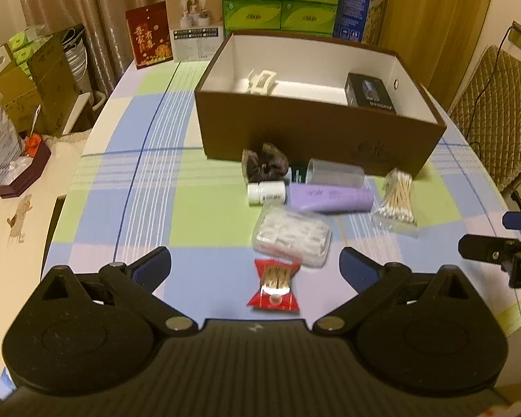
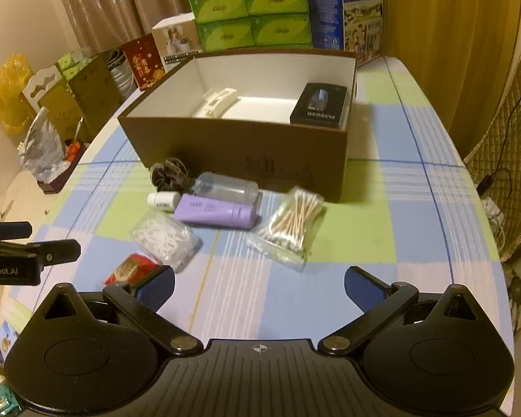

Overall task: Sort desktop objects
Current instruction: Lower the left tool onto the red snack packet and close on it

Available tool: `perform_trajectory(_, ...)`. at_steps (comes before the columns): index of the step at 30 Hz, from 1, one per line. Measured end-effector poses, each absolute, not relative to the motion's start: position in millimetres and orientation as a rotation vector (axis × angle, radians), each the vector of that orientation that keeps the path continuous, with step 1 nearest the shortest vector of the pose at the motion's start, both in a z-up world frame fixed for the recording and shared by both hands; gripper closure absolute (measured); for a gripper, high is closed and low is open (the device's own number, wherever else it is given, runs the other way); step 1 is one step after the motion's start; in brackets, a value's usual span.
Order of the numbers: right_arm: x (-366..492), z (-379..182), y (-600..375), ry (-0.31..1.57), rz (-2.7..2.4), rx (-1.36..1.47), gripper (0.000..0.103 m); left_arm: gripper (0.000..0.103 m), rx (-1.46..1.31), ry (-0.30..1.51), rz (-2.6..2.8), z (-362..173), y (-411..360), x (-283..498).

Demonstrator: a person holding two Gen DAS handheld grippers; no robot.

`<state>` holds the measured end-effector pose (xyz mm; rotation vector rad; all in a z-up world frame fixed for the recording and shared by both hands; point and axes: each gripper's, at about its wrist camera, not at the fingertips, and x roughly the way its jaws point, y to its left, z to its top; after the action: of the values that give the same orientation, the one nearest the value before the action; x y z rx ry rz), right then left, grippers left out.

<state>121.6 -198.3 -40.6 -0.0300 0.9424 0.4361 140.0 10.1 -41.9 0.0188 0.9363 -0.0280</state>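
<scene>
- Our left claw [image 1: 255,264] is spread wide and holds nothing. The red snack packet [image 1: 274,290] lies on the desk [image 1: 139,191] right between its fingers, a little ahead of them, its long axis running away from us toward the box. We judge this packet to be the next pick, and the left claw is clearly the nearer one.
- Just beyond the packet, touching or nearly touching it, sits the clear case of floss picks [image 1: 291,239]. A careless close could nudge it.
- Further ahead lies a cluster: the dark scrunchie [image 1: 265,166], the small white bottle [image 1: 265,193], the purple tube [image 1: 331,198] lying crosswise, and behind it the clear bottle [image 1: 335,173], also on its side.
- To the right of these is the bag of cotton swabs [image 1: 397,196], its sticks pointing toward the box.
- The open brown box [image 1: 316,135] stands behind everything. Inside it already rest a white clip [image 1: 260,80] on the left and a black box [image 1: 370,93] in the right corner, so the sorting looks to be at an early stage.
- Our right claw [image 2: 258,286] is likewise wide open and empty, hovering over bare desk. The swab bag lies ahead of it and slightly left, and nothing stands between them.
</scene>
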Motion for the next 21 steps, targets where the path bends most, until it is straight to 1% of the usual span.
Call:
perform_trajectory(4, 119.9, -46.3, -200.7, 0.957, 0.44, -0.027, 0.002, 0.002, 0.029, 0.962, -0.026, -52.4, 10.9, 132.1)
perform_trajectory(10, 122.9, -53.1, -205.6, 0.978, 0.421, -0.023, 0.002, 0.006, 0.045, 0.995, -0.059, -69.6, 10.0, 127.4)
perform_trajectory(21, 130.6, -65.4, -210.8, 1.006, 0.376, -0.014, 0.002, 0.013, 0.069, 1.026, -0.13, -88.1, 1.8, 146.7)
